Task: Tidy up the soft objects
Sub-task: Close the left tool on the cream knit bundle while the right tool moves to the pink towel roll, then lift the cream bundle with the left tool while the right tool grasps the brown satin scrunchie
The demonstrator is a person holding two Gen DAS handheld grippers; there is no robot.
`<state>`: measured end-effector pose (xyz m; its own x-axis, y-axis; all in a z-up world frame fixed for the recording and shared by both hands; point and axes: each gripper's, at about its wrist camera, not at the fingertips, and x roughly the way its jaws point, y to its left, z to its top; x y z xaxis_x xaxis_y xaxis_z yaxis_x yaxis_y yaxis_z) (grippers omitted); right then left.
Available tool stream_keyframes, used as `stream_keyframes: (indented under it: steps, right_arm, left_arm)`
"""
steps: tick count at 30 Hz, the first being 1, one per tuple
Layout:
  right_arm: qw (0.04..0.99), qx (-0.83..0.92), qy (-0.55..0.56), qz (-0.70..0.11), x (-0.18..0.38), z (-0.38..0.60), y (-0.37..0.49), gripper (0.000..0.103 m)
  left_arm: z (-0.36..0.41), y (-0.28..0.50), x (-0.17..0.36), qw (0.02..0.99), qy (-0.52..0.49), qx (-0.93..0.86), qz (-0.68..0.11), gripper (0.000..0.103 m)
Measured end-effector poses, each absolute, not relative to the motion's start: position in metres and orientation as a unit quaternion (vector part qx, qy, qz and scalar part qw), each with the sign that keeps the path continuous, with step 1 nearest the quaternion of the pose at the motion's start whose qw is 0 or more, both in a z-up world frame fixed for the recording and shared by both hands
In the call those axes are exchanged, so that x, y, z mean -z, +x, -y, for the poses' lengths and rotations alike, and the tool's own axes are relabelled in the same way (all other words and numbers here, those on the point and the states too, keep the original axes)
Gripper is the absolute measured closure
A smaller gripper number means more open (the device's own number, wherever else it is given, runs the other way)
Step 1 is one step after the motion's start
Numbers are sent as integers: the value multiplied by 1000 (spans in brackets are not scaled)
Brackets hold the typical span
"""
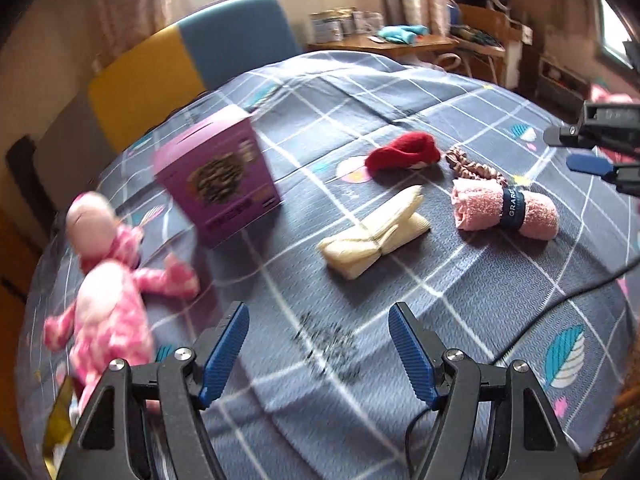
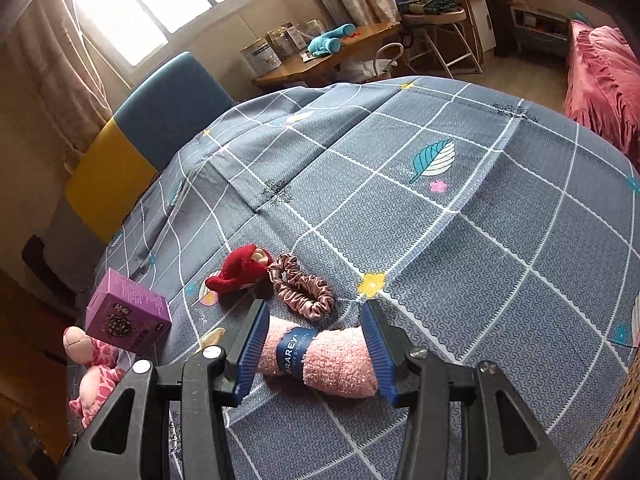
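On the bed: a grey checked sheet (image 2: pixel 460 264) carried every soft item.
Right gripper (image 2: pixel 316 354): spread wide, its blue pads flanking the rolled pink towel (image 2: pixel 320 360) without closing on it.
Left gripper (image 1: pixel 320 354): spread over bare sheet, gripping nothing.
Towel's neighbours: satin scrunchie (image 2: pixel 302 286) just beyond it, red sock (image 2: pixel 236 270) beside that.
Elsewhere: cream cloth (image 1: pixel 376 232), purple box (image 1: pixel 218 172), pink plush toy (image 1: pixel 108 280).

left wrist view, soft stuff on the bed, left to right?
Pink plush toy → purple box (not soft) → cream folded cloth → pink rolled towel. Red sock and scrunchie lie farther back, overlapping those columns.
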<state>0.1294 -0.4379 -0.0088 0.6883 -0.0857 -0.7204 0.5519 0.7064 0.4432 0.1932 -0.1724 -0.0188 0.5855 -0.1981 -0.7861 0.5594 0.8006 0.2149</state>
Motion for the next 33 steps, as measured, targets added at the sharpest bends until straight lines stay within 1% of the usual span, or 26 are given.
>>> stream_keyframes:
  steps: [8, 11, 14, 15, 16, 17, 18, 19, 22, 25, 28, 33]
  right_arm:
    - [843, 171, 367, -355, 17, 444, 130, 55]
    - [841, 171, 373, -354, 19, 445, 130, 55]
    - [837, 174, 381, -351, 20, 449, 128, 55]
    - [836, 174, 384, -350, 21, 450, 127, 55]
    - [835, 175, 387, -350, 21, 450, 127, 55]
    - [834, 174, 389, -350, 22, 451, 127, 55]
    - [834, 173, 390, -350, 22, 452, 127, 55]
    - [834, 171, 390, -350, 22, 451, 127, 55]
    - [836, 168, 387, -351, 22, 449, 129, 55]
    - [838, 164, 383, -352, 21, 447, 130, 55]
    - [840, 164, 379, -352, 21, 446, 130, 55]
    - [841, 154, 368, -366, 23, 441, 135, 55]
  left_arm:
    - [242, 229, 54, 827, 321, 260, -381, 25]
    - [255, 242, 68, 815, 334, 272, -388, 25]
    - [261, 254, 78, 809, 323, 285, -400, 25]
    - [262, 260, 83, 808, 315, 286, -408, 33]
    - [261, 264, 85, 807, 302, 292, -415, 43]
    - [258, 268, 84, 808, 272, 306, -423, 47]
    - [255, 270, 81, 811, 257, 308, -427, 60]
    - [251, 271, 76, 815, 236, 312, -429, 79]
    - [236, 269, 57, 826, 192, 318, -424, 85]
    - [215, 258, 39, 830, 156, 328, -424, 85]
    - [191, 240, 34, 828, 129, 329, -435, 85]
    - [135, 213, 38, 813, 33, 315, -488, 85]
